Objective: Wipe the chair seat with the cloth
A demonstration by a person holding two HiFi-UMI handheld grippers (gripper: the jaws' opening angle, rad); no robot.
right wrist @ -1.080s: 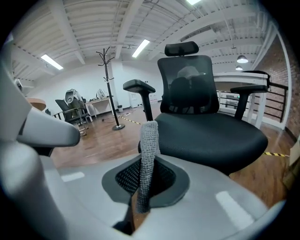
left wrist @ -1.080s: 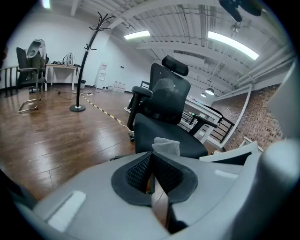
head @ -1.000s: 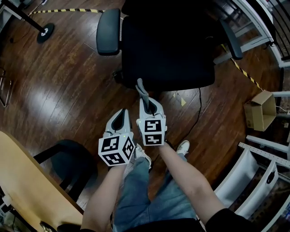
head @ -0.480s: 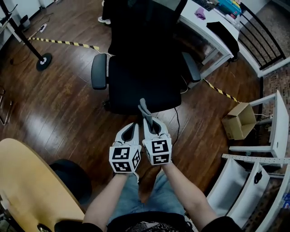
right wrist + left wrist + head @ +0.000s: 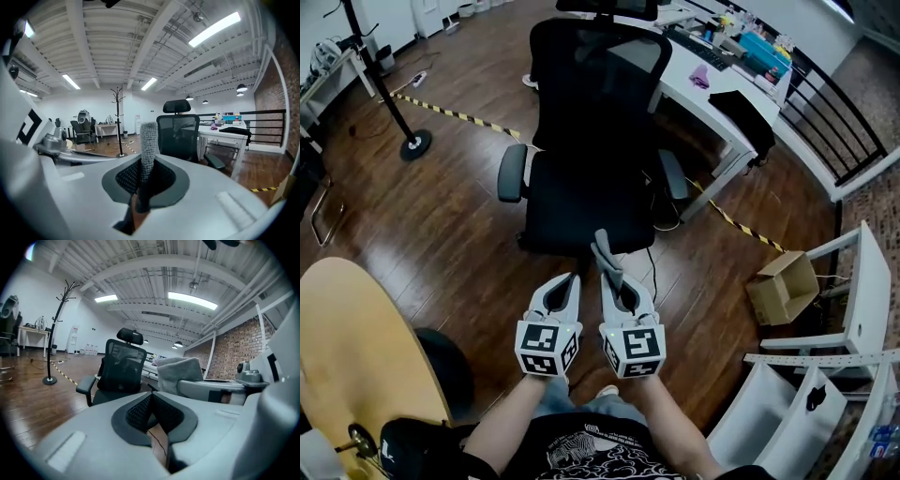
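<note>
Over dark wood floor point(image 5: 441, 234) before the chair point(image 5: 578, 202), right tool point(image 5: 612, 277) clamps cloth point(image 5: 603, 251), left tool point(image 5: 571, 280) closed.

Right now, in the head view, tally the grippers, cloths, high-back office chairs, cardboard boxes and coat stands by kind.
Grippers: 2, the left gripper and the right gripper
Cloth, in the right gripper's jaws: 1
High-back office chair: 1
Cardboard box: 1
Coat stand: 1
Total: 6

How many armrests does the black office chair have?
2. One armrest at the seat's left in the head view; the other armrest at its right, toward the white desk.
</note>
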